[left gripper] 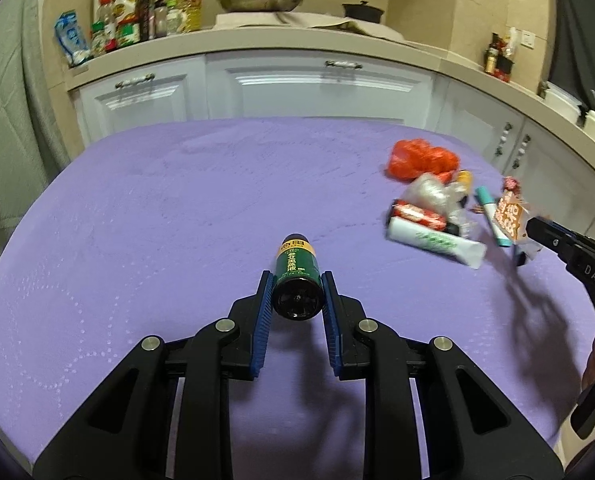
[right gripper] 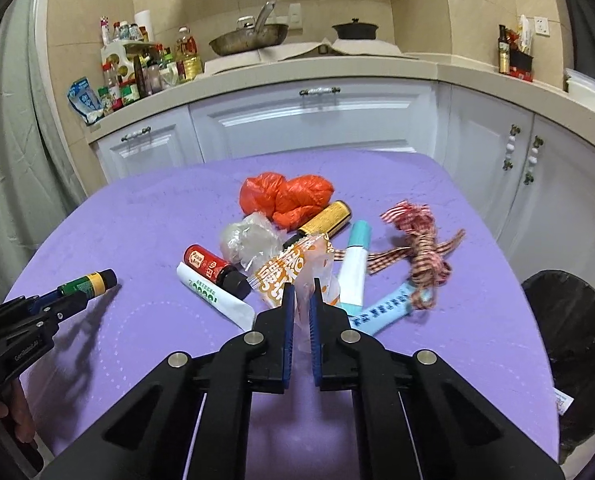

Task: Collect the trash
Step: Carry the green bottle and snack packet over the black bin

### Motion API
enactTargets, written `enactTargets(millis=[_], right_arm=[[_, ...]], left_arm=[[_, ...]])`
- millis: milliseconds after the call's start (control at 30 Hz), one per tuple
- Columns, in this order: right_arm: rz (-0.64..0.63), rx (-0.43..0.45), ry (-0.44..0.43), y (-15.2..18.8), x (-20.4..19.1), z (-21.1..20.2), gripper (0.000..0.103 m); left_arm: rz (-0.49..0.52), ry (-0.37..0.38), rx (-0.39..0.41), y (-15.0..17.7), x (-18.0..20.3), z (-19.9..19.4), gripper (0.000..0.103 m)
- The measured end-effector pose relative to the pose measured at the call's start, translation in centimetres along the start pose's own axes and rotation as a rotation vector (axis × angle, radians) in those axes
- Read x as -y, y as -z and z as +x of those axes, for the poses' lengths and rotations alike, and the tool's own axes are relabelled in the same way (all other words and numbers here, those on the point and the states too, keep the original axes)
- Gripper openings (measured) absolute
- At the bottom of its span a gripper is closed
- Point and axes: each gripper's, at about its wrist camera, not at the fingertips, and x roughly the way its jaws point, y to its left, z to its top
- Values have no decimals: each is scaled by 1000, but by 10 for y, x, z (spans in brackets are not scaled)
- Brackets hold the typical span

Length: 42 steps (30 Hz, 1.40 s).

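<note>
While your left gripper (left gripper: 297,294) is clamping the small green bottle (left gripper: 296,280) by its base between the blue pads (left gripper: 262,300), your right gripper (right gripper: 302,300) is pinching the edge of the orange-and-white snack wrapper (right gripper: 287,276), its jaws nearly closed on the thin film. You are holding the bottle just above the purple tablecloth (left gripper: 157,220), well apart from the heap; the wrapper is lying at the near edge of it.

Judging by the spread, you are only beginning. Waiting on the cloth are the red bottle (right gripper: 213,270), the white tube (right gripper: 217,300), the clear crumpled plastic (right gripper: 249,240), the orange bag (right gripper: 285,198), the gold-banded bottle (right gripper: 329,218), the teal-capped stick (right gripper: 355,270), the light blue sachet (right gripper: 385,308) and the checked ribbon (right gripper: 421,240). The black-lined bin (right gripper: 569,352) is standing just beside the table on your right; whether anything is lying inside is not showing.

The green bottle is carrying a yellow band and Chinese characters too small to read. The wrapper is showing large orange Chinese characters, the tube green print, the sachet dark blue characters, none legible. The letters "DAS" are showing on the right gripper's body in the left view.
</note>
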Motion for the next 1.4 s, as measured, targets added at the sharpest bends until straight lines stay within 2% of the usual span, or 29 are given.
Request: enactTargets(millis=[333, 767, 933, 1133, 1400], right_arm=[[84, 72, 131, 13, 60, -51, 8], [219, 136, 336, 38, 152, -104, 8], [263, 148, 388, 47, 183, -116, 8], [305, 147, 423, 55, 217, -119, 8], [350, 132, 452, 67, 256, -112, 8]], left_arm=[[105, 137, 54, -5, 70, -17, 23], [274, 363, 135, -15, 198, -31, 23], [333, 445, 156, -20, 255, -30, 23], [408, 503, 163, -18, 315, -20, 23], [480, 526, 142, -15, 373, 1, 23]])
